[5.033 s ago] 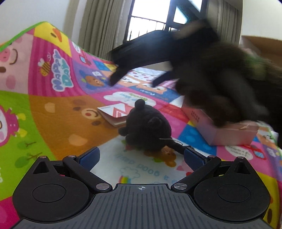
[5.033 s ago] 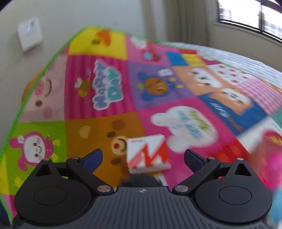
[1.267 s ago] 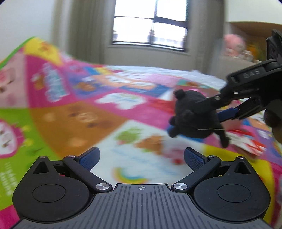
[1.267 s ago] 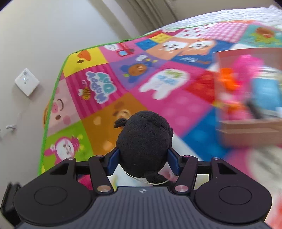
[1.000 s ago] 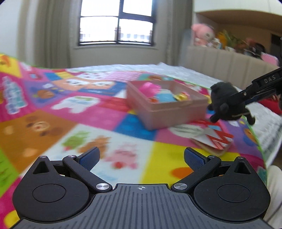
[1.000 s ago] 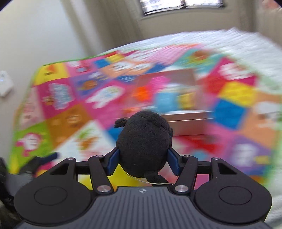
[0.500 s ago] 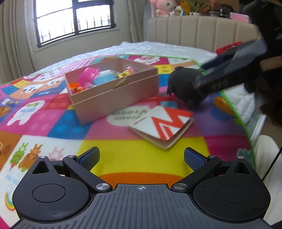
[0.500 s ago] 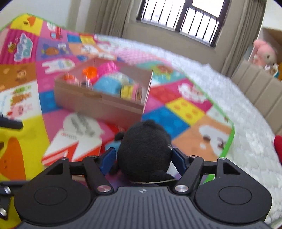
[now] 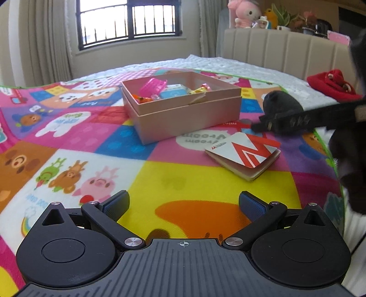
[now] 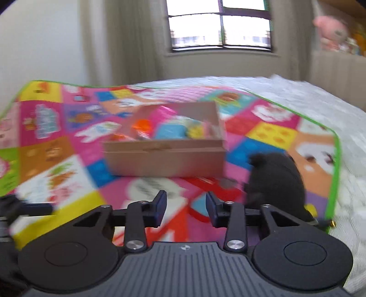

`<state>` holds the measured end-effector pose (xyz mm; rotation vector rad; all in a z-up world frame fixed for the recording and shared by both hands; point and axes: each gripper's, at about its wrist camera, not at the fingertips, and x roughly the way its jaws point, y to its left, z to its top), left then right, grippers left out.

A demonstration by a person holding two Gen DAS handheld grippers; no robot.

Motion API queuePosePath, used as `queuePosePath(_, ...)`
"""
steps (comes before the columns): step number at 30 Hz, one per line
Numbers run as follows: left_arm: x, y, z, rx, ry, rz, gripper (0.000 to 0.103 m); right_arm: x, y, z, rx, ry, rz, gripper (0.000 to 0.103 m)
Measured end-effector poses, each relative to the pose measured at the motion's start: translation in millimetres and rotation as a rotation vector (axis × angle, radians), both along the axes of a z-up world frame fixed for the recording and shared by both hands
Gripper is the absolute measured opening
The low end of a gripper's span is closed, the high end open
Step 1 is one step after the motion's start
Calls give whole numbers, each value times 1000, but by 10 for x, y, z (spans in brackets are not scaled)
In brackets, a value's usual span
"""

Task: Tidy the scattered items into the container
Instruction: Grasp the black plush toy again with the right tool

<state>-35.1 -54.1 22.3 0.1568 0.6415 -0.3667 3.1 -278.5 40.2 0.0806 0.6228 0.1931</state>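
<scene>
A pink cardboard box (image 9: pixel 183 114) with several small toys in it sits on the colourful play mat (image 9: pixel 114 146); it also shows in the right wrist view (image 10: pixel 164 157). A black plush toy (image 9: pixel 282 107) lies on the mat right of the box, and right of my right gripper (image 10: pixel 185 209) in its own view (image 10: pixel 276 185). The right gripper holds nothing, its jaws partly apart. It reaches in from the right in the left wrist view (image 9: pixel 258 125). A red-and-white notebook (image 9: pixel 247 153) lies in front of the box. My left gripper (image 9: pixel 184 205) is open and empty above the mat.
The mat covers a bed with a white quilt (image 9: pixel 228 64). A beige headboard (image 9: pixel 286 48) stands behind, with plush toys on a shelf (image 9: pixel 244 11). A red cloth item (image 9: pixel 331 84) lies at the right. The mat's green edge (image 10: pixel 336 160) runs close to the black plush.
My right gripper has let go of the black plush, which now lies on the mat to its right; its jaws narrowed. The left gripper shifted slightly.
</scene>
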Motion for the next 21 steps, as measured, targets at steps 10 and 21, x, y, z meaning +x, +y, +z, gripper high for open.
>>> queuePosePath(10,-17,293,8,-57,23,72,103,-60,237,-249,292,128,155,37)
queuePosePath(21,44,199,-25,-107,5,56,103,-502,-345,246,175,-246,-87,79)
